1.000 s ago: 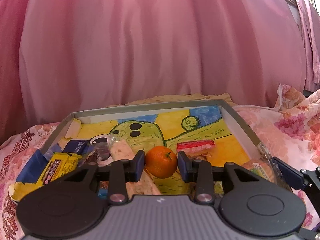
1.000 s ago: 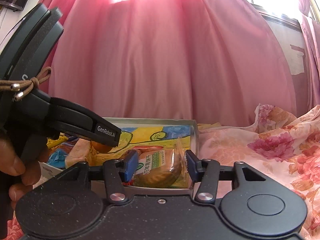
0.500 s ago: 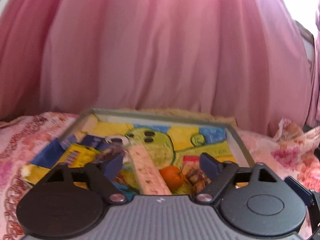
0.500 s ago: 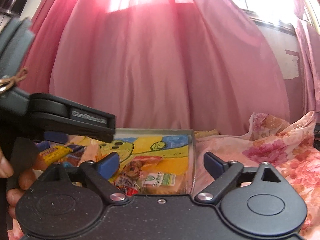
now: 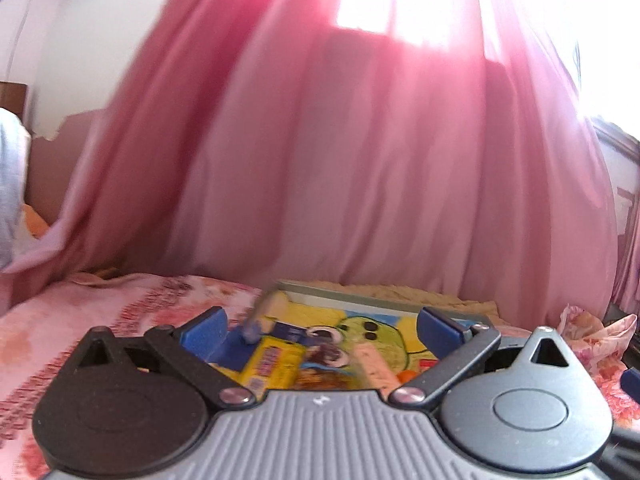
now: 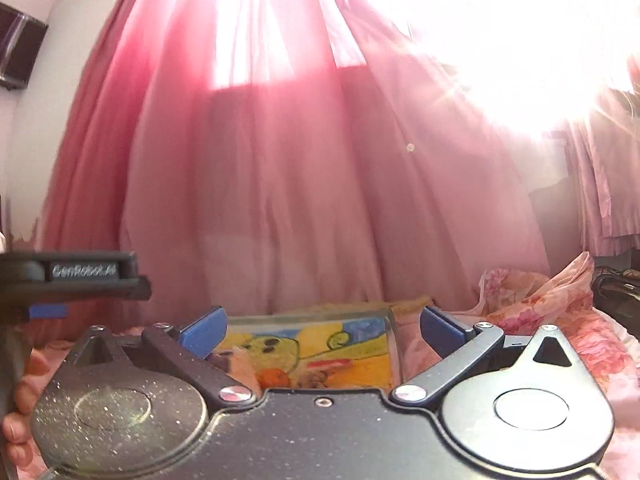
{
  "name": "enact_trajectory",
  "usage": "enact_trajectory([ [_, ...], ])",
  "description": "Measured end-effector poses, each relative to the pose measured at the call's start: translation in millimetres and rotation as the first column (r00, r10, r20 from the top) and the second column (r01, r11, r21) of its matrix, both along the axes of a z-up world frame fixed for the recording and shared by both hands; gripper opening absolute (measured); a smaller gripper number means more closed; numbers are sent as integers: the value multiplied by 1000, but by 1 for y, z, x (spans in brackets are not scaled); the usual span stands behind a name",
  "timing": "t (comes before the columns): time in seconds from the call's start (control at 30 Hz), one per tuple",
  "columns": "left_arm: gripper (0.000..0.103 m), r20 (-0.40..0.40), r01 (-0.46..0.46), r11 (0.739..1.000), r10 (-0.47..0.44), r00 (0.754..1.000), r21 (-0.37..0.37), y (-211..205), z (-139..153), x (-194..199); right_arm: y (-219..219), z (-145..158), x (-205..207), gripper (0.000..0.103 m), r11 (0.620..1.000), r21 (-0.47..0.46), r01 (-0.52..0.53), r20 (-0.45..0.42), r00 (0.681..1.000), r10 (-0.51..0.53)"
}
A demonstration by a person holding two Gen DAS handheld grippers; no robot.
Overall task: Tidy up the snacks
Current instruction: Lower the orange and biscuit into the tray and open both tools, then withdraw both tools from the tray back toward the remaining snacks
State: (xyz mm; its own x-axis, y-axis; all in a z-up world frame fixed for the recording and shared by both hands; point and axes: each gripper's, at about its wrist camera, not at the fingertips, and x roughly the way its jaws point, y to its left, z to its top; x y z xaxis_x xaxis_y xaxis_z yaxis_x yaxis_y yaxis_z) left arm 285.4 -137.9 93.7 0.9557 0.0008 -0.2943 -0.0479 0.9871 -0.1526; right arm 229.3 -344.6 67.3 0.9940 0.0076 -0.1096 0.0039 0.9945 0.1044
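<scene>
Both grippers, left (image 5: 320, 330) and right (image 6: 322, 328), now stand spread and empty, raised clear of the box (image 6: 390, 342); orange (image 6: 274, 378) released inside (probably placed; blurred).

The left gripper (image 5: 320, 330) hangs with its blue-padded jaws spread wide and nothing between them. Beyond it, a shallow tray (image 5: 360, 296) on a floral bedspread (image 5: 120, 304) holds a yellow snack packet (image 5: 272, 364), a pale bar (image 5: 374, 362) and an orange (image 5: 406, 376), with a pink curtain (image 5: 340, 160) behind.

"GenRobot.AI" stands on the left gripper (image 6: 86, 280) (slightly blurred); the snack wrappers' print is unreadable.
</scene>
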Motion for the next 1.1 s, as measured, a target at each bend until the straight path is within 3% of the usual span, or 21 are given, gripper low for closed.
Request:
enact_trajectory([
  [0.27,103,13,-56,998,56,998,19,47,6,-70,22,20,-59,102,999,45,-1,37,999,-1],
  [0.57,103,-27,-75,997,75,997,27,85,-1,-126,49,25,-107,102,999,28,-21,21,1000,20],
  [1.1,103,-132,-83,994,91,987,67,112,-49,-190,83,-3,-166,102,998,-30,-50,-110,993,46],
])
